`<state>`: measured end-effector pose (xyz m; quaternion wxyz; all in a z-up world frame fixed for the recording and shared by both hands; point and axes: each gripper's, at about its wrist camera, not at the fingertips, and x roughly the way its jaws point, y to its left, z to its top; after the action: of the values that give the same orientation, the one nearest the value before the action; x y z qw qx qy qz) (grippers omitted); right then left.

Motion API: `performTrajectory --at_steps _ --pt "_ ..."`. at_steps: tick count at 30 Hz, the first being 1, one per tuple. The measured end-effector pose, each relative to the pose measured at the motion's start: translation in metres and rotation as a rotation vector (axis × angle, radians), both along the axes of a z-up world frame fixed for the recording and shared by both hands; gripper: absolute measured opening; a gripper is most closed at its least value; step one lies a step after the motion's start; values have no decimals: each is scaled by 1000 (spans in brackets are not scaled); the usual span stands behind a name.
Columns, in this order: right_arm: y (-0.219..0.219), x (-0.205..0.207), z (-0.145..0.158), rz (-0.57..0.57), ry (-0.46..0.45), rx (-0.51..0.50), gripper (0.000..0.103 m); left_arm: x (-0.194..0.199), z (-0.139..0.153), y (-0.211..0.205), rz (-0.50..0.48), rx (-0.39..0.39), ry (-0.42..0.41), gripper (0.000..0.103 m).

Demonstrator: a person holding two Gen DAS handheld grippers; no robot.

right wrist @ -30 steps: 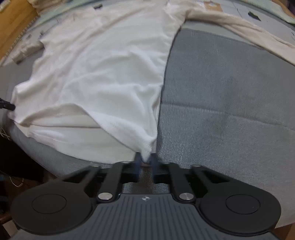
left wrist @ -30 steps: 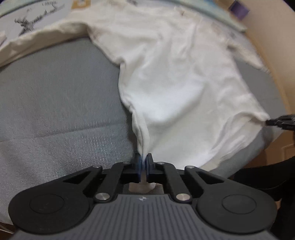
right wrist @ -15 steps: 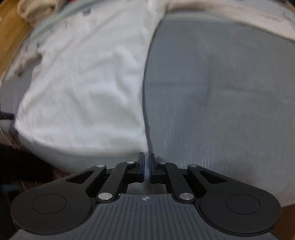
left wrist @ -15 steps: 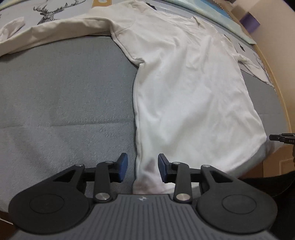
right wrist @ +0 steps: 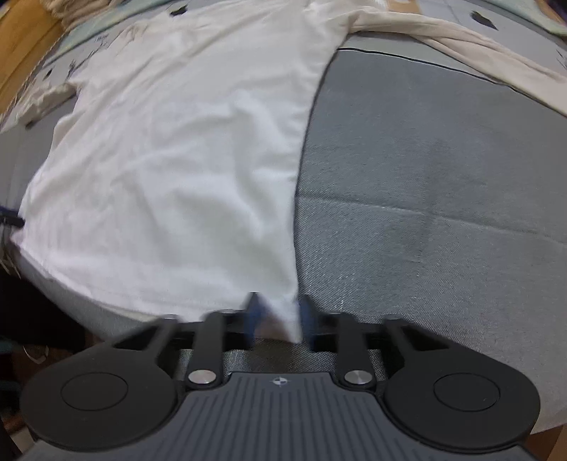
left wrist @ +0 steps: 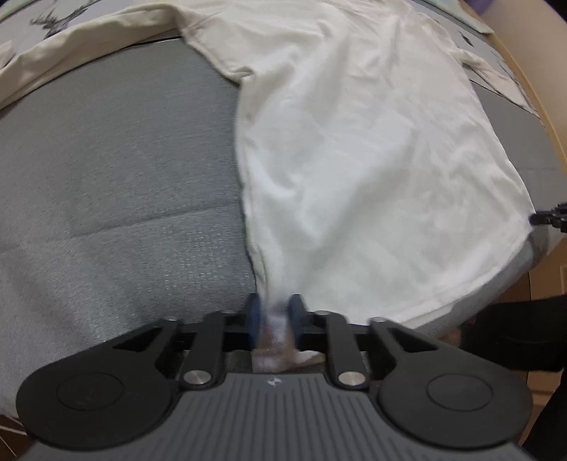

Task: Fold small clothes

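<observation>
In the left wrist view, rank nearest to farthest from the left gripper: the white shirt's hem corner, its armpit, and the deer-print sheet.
1. Hem corner of the white cotton shirt: between the left gripper fingers.
2. Shirt armpit: up the side seam, mid-frame.
3. Deer-print sheet: far top left, past the beige sleeve.

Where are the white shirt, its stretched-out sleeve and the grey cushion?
white shirt (left wrist: 354,159): left wrist view, middle of the body panel.
sleeve (right wrist: 478,46): right wrist view, midway along it.
grey cushion (left wrist: 124,177): left wrist view, bare fabric beside the shirt.
</observation>
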<state>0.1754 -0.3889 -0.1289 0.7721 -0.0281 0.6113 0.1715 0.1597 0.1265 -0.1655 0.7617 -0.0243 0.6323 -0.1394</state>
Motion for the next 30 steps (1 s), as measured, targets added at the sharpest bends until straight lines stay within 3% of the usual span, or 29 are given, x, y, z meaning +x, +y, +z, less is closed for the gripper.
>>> performTrajectory --at_steps 2,5,6,7,9,11,14,19,23,25,27,28,30 --pt "-3 -4 8 12 -16 21 5 -2 11 3 15 -41 -38 4" --pt "-38 -7 33 -135 -51 183 4 -13 40 23 73 -210 -125 4" --pt "-47 -12 38 -146 -57 203 4 -15 38 24 73 -189 -110 4" --pt "-49 -17 36 -129 -49 180 4 -17 29 20 49 -115 -74 4" --pt "-46 -25 21 -95 18 88 4 -23 10 1 -64 -3 -12 4" --pt "-37 -30 8 -44 75 29 4 -29 3 -11 -137 39 5 4" --pt "-25 -33 2 -1 84 -38 5 -26 9 -11 -117 18 -22 6" --pt "-31 -22 21 -73 -12 -8 7 -20 22 0 -31 -29 -97 12" --pt "-24 -18 27 -49 -45 28 11 -21 23 -17 -102 -81 -111 12" --pt "-19 -16 18 -17 -22 -5 18 -24 6 -32 -171 9 -50 12" --pt "-11 -19 4 35 32 -103 20 -25 -3 -41 -207 84 -21 11" --pt "-6 -21 0 52 49 -134 20 -24 1 -42 -205 65 -39 11" --pt "-9 -19 6 23 23 -100 20 -22 11 -39 -178 -7 -73 14"
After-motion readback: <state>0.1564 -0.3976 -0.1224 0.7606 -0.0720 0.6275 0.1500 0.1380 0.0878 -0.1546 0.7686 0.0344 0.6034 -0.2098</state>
